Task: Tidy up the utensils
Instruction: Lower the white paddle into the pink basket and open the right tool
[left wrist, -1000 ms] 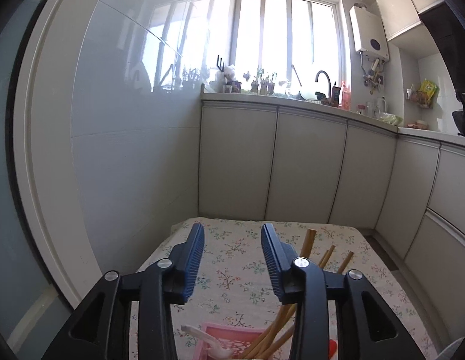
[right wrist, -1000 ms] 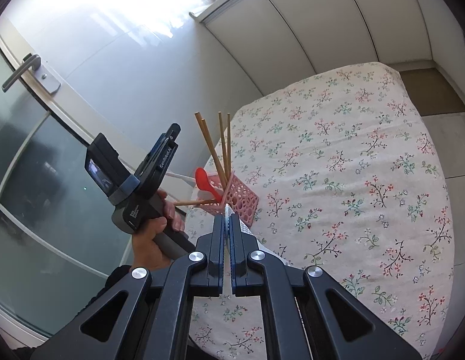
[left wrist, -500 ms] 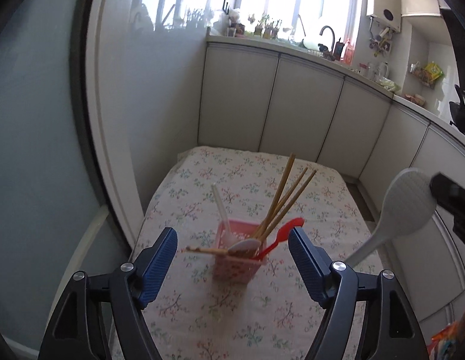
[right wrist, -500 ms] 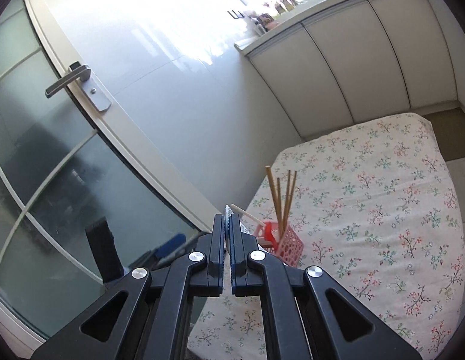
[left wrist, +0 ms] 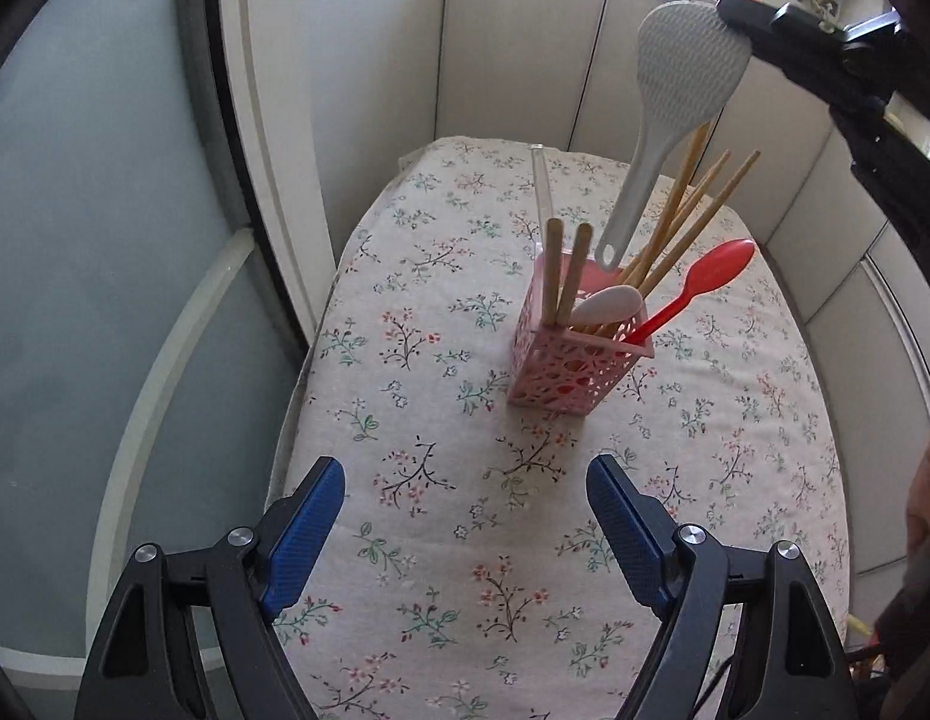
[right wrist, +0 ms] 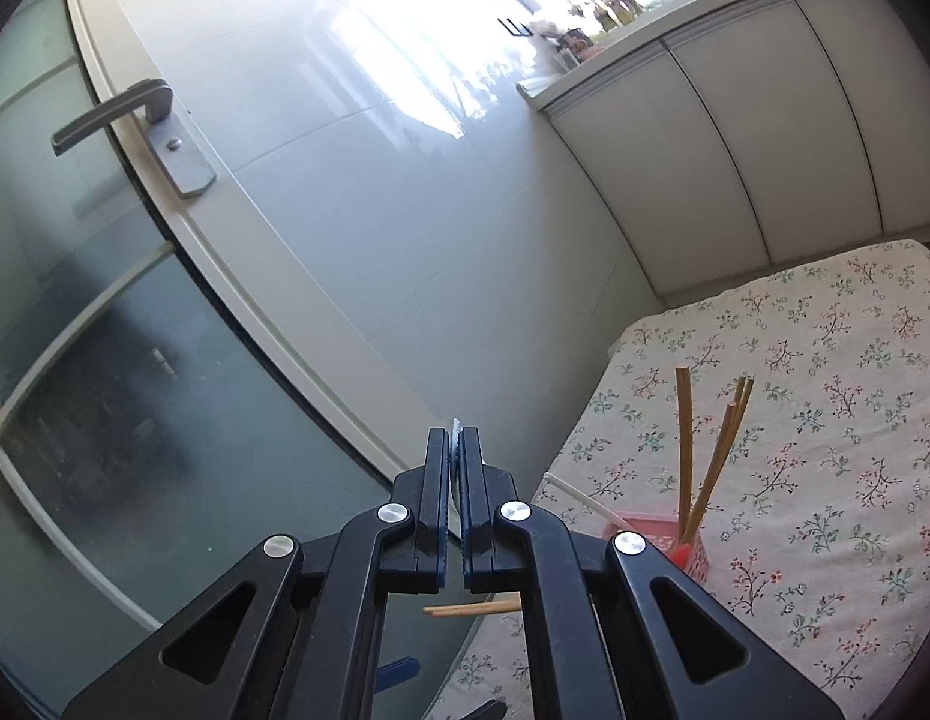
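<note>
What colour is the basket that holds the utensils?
Pink basket, seen best in the left wrist view.

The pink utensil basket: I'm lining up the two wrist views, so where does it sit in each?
Left wrist: the pink utensil basket stands at centre on the floral cloth, beyond the opening, empty left gripper.
Right wrist: only its rim shows, low and right of centre, beside the right gripper.
Shared landmark: the wooden chopsticks standing in it.

Both grippers are black plastic frames with triangular cut-outs and round silver screw heads at the joints. The left gripper [left wrist: 465, 516] carries blue ribbed pads [left wrist: 303, 531] on its fingers; the right gripper [right wrist: 456, 450] has the same dark-blue lining.
</note>
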Action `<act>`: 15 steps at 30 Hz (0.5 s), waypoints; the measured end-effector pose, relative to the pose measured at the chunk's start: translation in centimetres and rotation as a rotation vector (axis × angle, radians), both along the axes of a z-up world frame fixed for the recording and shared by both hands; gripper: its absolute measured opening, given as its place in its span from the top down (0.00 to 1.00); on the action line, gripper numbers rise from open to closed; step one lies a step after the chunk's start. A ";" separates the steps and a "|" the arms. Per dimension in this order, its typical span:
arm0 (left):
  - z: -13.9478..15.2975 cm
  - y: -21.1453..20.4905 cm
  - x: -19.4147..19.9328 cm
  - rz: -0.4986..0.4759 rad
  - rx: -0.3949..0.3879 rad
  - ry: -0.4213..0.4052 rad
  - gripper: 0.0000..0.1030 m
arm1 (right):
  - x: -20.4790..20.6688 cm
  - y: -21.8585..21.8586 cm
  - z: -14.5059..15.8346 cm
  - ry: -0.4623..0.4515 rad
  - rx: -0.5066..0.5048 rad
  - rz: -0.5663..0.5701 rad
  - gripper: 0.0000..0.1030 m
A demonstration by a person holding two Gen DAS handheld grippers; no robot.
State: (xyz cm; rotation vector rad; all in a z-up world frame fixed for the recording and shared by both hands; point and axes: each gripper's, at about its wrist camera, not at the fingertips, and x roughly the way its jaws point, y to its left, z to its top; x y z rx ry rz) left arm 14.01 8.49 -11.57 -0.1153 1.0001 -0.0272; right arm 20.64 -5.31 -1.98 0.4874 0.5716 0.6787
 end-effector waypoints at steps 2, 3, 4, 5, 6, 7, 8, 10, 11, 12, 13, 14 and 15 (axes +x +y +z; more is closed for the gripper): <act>-0.4 0.6 0.2 0.014 -0.014 0.013 0.18 | 0.8 0.6 -1.1 0.009 -0.013 -0.018 0.98; -0.5 0.8 0.5 0.021 -0.017 0.020 0.18 | 1.1 0.9 -1.7 0.014 -0.022 -0.028 0.98; -0.7 1.0 0.6 0.028 -0.020 0.027 0.18 | 1.4 1.2 -2.1 0.017 -0.030 -0.034 0.98; -0.8 1.2 0.7 0.035 -0.024 0.035 0.18 | 1.6 1.3 -2.5 0.019 -0.035 -0.041 0.98; -0.9 1.4 0.7 0.038 -0.028 0.040 0.18 | 1.8 1.5 -2.8 0.019 -0.042 -0.049 0.98; -0.9 1.4 0.7 0.038 -0.032 0.044 0.18 | 1.9 1.6 -3.1 0.017 -0.050 -0.060 0.98; -0.9 1.5 0.8 0.038 -0.035 0.044 0.18 | 2.1 1.7 -3.3 0.014 -0.055 -0.069 0.98; -0.8 1.5 0.7 0.035 -0.041 0.041 0.18 | 2.2 1.7 -3.6 0.004 -0.048 -0.084 0.98; -0.7 1.4 0.7 0.031 -0.041 0.039 0.18 | 2.2 1.7 -3.7 -0.002 -0.045 -0.095 0.98; -0.7 1.3 0.7 0.029 -0.042 0.038 0.18 | 2.3 1.6 -3.9 -0.001 -0.040 -0.103 0.98; -0.7 1.3 0.7 0.028 -0.040 0.038 0.18 | 2.5 1.4 -4.2 0.006 -0.033 -0.109 0.98; -0.8 1.3 0.7 0.028 -0.038 0.040 0.18 | 2.6 1.4 -4.4 0.013 -0.024 -0.116 0.97; -0.8 1.3 0.8 0.029 -0.037 0.043 0.18 | 2.7 1.3 -4.7 0.021 -0.017 -0.123 0.98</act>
